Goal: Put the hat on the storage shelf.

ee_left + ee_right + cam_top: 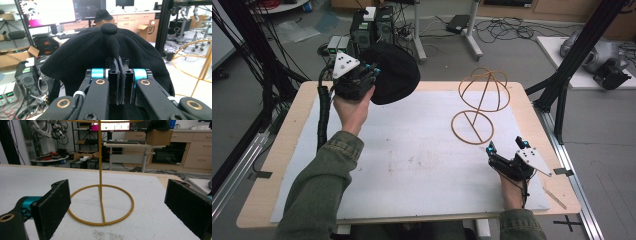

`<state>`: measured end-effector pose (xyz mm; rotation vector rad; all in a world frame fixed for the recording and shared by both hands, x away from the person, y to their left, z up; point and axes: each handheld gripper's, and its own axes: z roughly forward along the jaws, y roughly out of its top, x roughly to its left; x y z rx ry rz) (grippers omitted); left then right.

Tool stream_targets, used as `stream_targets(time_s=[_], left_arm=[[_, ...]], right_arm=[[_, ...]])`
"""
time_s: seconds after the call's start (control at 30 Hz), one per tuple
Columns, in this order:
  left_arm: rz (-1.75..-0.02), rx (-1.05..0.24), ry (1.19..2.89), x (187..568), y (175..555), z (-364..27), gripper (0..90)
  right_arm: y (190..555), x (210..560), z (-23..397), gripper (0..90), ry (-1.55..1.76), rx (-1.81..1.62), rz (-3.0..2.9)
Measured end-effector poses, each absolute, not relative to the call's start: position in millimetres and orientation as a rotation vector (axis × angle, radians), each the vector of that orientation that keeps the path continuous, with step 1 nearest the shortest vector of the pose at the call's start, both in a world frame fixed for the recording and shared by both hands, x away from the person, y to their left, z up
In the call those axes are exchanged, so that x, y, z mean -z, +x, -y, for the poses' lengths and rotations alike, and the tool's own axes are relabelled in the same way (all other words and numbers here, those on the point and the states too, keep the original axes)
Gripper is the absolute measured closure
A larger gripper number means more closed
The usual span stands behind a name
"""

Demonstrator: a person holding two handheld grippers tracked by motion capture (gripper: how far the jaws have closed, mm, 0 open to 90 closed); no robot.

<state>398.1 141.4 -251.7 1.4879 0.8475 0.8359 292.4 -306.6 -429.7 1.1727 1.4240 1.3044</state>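
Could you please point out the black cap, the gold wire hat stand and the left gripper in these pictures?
black cap (394, 75), high view, on its crown.
gold wire hat stand (100, 170), right gripper view, on its upright post.
left gripper (119, 82), left gripper view, between its jaw tips.

A white mat (412, 165) covers most of the wooden table (287, 150). Black frame posts (579, 45) stand at the table's sides. On the floor beyond the far edge, black electronics boxes (372, 25) sit among loose cables (504, 27). A second black cap (102, 15) rests on a distant counter.
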Motion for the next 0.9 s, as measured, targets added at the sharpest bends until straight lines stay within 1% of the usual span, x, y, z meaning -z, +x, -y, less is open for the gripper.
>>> stream_targets(time_s=[0.5,0.9], left_arm=[[-0.745,-0.752,1.484,241,407,-87,87.6],[-0.672,-0.659,1.474,234,415,-50,87.7]], right_arm=[[293,429,310,5.9,1.187,-1.31,-1.407],[293,430,315,5.8,1.189,-1.316,-1.408]])
